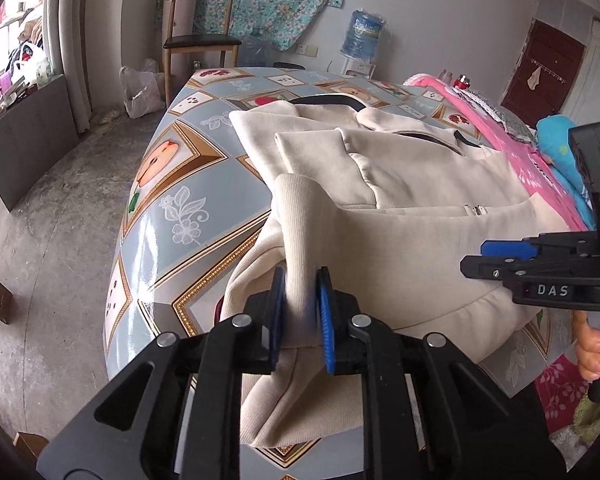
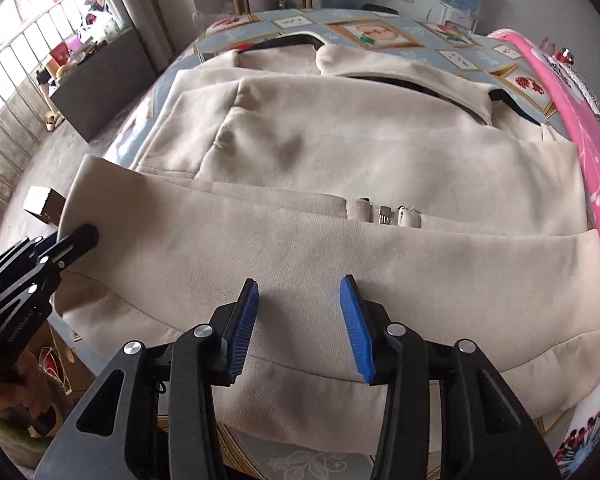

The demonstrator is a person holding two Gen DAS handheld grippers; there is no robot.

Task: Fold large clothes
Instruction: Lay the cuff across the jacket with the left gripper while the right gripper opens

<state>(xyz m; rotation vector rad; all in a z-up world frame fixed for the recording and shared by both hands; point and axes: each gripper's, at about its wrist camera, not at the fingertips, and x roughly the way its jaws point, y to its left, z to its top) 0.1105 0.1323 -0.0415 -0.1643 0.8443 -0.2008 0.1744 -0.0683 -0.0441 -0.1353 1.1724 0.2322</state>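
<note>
Left gripper (image 1: 300, 304) pinches the beige jacket (image 2: 340, 152) cuff; right gripper (image 2: 299, 320) hangs part-open, empty. Sleeve wants laying flat, taut.

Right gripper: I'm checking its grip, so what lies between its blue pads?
Nothing is pinched: the right gripper stands open above the beige zip-up fleece jacket, with only flat fabric showing through the gap in the right wrist view.

Bare grey concrete floor (image 1: 48, 216), wooden chair (image 1: 198, 36) against the wall, daylight through a barred window (image 2: 24, 52), dark red door (image 1: 540, 72).
</note>
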